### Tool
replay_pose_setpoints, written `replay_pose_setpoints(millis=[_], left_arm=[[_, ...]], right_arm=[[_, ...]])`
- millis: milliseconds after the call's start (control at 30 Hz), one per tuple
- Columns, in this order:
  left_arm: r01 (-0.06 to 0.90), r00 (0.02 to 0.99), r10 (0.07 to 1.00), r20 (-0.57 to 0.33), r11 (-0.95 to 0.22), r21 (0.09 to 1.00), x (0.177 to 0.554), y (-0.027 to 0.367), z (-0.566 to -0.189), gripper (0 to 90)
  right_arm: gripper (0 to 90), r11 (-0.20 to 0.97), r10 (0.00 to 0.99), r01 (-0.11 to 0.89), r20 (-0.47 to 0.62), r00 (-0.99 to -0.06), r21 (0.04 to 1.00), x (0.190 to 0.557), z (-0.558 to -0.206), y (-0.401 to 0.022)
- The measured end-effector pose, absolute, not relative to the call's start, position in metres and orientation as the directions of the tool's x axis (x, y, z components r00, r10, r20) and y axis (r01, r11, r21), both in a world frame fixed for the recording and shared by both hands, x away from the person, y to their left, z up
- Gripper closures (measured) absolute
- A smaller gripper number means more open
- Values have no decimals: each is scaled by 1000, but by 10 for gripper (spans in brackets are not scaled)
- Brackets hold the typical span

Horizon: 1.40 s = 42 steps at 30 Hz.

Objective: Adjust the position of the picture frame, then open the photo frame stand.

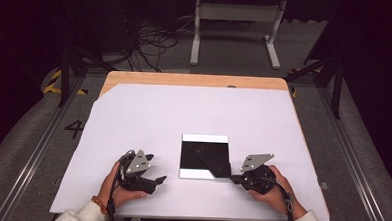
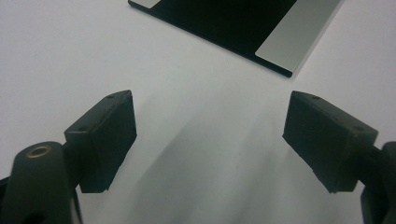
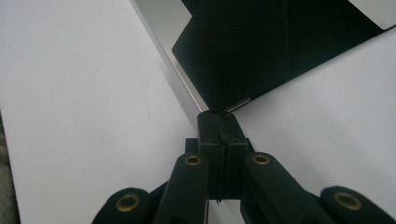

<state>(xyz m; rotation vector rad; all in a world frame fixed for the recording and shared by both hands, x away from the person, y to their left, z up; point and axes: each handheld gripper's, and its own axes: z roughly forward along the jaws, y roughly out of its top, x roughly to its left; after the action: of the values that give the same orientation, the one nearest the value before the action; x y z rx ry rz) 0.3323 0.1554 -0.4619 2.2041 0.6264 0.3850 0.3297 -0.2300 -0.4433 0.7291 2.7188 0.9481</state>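
**Right tongs on the folded corner, left tongs waiting wide**

Nearest to me are my two hands at the near edge of the counter (image 1: 134,108), one set of tongs in each. My right tongs (image 1: 234,179) are pinched fully together, and in the right gripper view their tips (image 3: 219,120) meet exactly at the near right corner of the black sheet (image 1: 204,156). That corner is folded over into a dark flap (image 3: 233,60) lying on the sheet. Whether the tips actually grip the paper's edge or only press beside it I cannot tell; the contact point is hidden by the tips themselves.

My left tongs (image 1: 157,181) stand wide with nothing between them; in the left gripper view their pads (image 2: 109,135) frame bare counter, and the sheet (image 2: 233,23) lies ahead of them, apart.

The sheet is a square, black on top with a pale strip along its far edge and another at its near left, flat in the middle of the counter between my hands. From the right tongs it runs away to the far left, so the fold's diagonal points from my right hand toward the sheet's far left corner. I judge the right hand the one placed to carry the corner on; the left is near enough to steady the sheet's near left edge.
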Motion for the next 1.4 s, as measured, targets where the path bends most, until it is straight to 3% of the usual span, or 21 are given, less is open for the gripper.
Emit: replay_pose_setpoints(millis=[1400], left_arm=[[303, 852, 520, 66, -593, 746, 335, 148, -463, 171]], right_arm=[[900, 669, 499, 330, -73, -863, 666, 322, -439, -230]])
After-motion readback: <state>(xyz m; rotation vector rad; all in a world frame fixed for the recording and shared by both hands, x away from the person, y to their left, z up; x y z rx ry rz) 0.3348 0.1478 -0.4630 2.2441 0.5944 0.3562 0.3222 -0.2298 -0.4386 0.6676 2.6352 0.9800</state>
